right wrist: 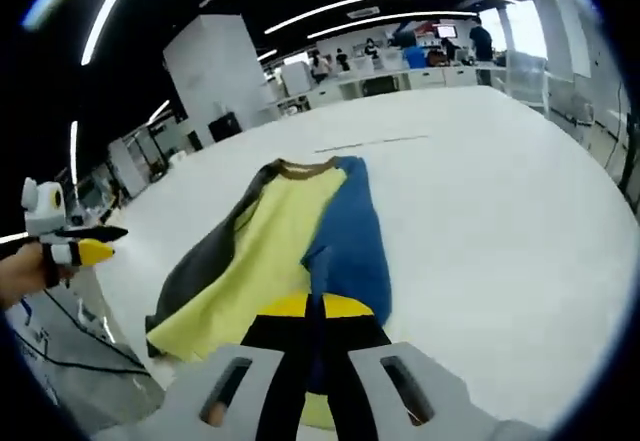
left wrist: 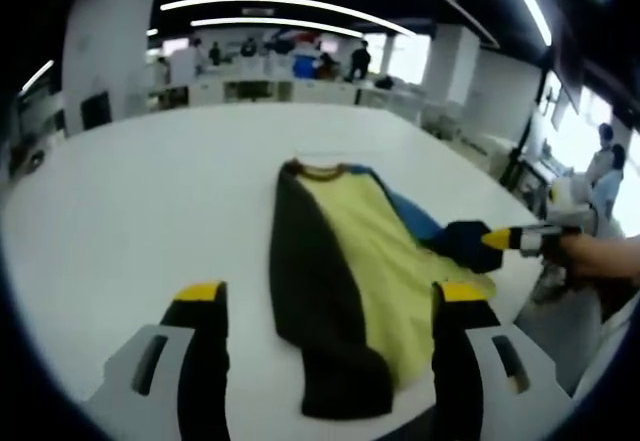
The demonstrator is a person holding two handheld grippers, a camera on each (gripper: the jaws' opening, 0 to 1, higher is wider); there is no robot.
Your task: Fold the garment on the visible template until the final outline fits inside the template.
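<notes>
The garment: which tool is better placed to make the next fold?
Right, probably. The right tool is shut on the garment's blue side, while the left tool hangs open above it.

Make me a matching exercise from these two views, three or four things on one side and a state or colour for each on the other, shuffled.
Things:
1. left gripper
2. right gripper
3. black panel of the folded shirt
4. round white table

States:
A. shut on blue sleeve cloth
B. lies along the yellow middle panel
C. jaws apart, holding nothing
D. carries the shirt

Pairs: 1-C, 2-A, 3-B, 4-D
</notes>
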